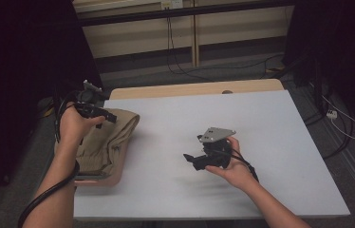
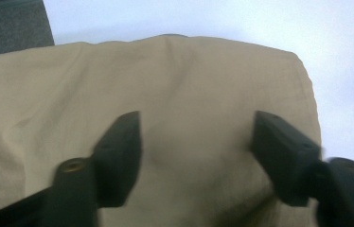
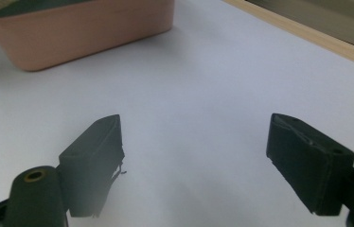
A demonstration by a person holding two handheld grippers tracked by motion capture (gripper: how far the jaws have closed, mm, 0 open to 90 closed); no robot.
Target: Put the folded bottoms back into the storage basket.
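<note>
Holding my left gripper point(image 1: 100, 115) over the folded khaki trousers point(image 1: 107, 137), I have its jaws spread wide with nothing between them, the cloth lying just beneath and ahead of the tips. In the left gripper view the trousers point(image 2: 180, 94) run off the left and bottom edges, so I cannot make out their full outline, and the jaws themselves are blurred. The garment rests in a pink basin point(image 1: 100, 180), most of which is hidden under the cloth; its wall point(image 3: 85, 28) appears well ahead and to the left of my right gripper point(image 3: 194, 161), cut off by the top edge. My right gripper point(image 1: 192, 159) hangs low over the bare white tabletop point(image 1: 270, 142), well apart from the trousers, its jaws also wide and empty. The table has a wooden strip along its far edge point(image 1: 194, 89), and beyond it the floor carries loose cables point(image 1: 185, 71) below a pale wall panel. Dark shapes at either side of the room are too dim to identify. The folded trousers lie with their long axis running from my side toward the far edge, the rounded fold pointing away under my left gripper.
</note>
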